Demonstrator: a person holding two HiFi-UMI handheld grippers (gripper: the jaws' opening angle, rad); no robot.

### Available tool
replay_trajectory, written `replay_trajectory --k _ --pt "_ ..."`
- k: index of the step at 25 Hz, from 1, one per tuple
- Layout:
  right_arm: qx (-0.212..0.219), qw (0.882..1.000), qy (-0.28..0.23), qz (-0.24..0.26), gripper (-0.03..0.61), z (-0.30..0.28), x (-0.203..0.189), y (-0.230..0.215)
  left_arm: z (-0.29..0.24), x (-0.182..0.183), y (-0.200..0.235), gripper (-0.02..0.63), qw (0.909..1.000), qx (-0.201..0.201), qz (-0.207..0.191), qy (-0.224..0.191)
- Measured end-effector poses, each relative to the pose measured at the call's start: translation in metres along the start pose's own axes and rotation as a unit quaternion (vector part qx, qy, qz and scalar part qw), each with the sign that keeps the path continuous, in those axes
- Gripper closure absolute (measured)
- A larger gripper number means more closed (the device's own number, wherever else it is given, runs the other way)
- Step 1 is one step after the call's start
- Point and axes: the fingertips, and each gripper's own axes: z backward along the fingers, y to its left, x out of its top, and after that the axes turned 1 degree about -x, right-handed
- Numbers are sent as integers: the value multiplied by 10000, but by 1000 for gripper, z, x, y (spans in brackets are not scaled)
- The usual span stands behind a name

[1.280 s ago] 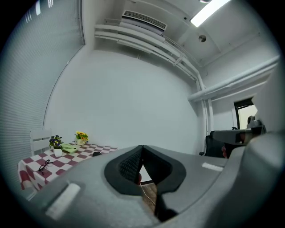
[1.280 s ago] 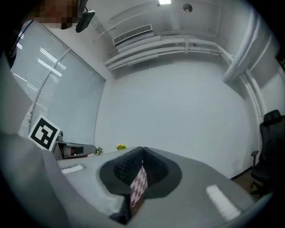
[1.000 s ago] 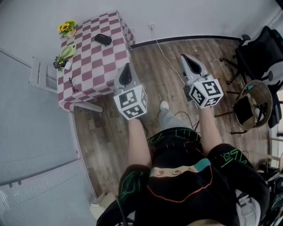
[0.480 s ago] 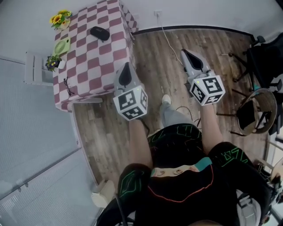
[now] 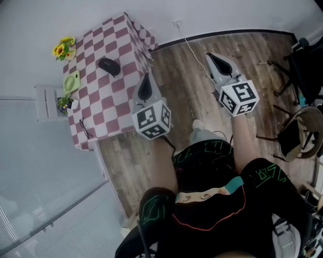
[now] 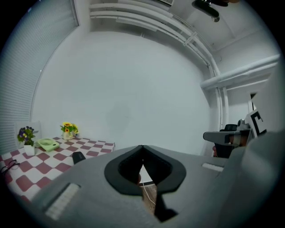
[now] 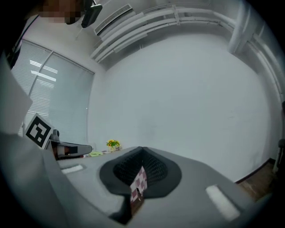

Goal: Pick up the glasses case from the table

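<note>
- The wooden floor (image 5: 192, 75) takes up most of the head view. A broad bare strip of it lies between the two arms and on towards the white wall (image 5: 212, 15).
- The table (image 5: 118, 103), under a red-and-white check cloth, stands in the corner at the left, its far side near the wall. Its right and near edges face open floor.
- The person's black top (image 5: 212, 211) carries green line print. Both bare forearms reach straight ahead, side by side and apart.
- A rounded chair (image 5: 299, 135) and a darker one stand at the right edge, well clear of the arms.
- The left gripper (image 5: 146, 76) points forward, about level. In the head view its tip overlaps the table's right edge. Its own view shows the two jaw tips meeting, with nothing between them.
- The right gripper (image 5: 211, 57) points the same way over bare floor, near a white cable (image 5: 185, 48). Its jaws are closed tight and empty.
- Each gripper's cube bears black-and-white square marker patterns.
- The glasses case (image 5: 109, 66), dark and oval, lies flat on the far half of the cloth. It is ahead and left of the left gripper, well apart from both grippers, with bare cloth round it.
- Sunflowers (image 5: 61, 49), a pale green object (image 5: 72, 81) and a small plant (image 5: 64, 103) line the table's left edge.
</note>
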Motion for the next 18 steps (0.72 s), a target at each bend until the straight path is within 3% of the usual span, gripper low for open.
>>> replay_trajectory --k 5,10,18 --pt "-20 9998 -198 33 575 -20 20 -36 -37 21 -16 604 9991 17 -380 -173" --pt "21 9995 -304 57 575 -35 29 -51 -58 35 -21 604 9984 96 -462 -311" --pt "22 9997 -228 72 575 -61 21 -68 -93 28 -10 604 9980 245 -564 -139"
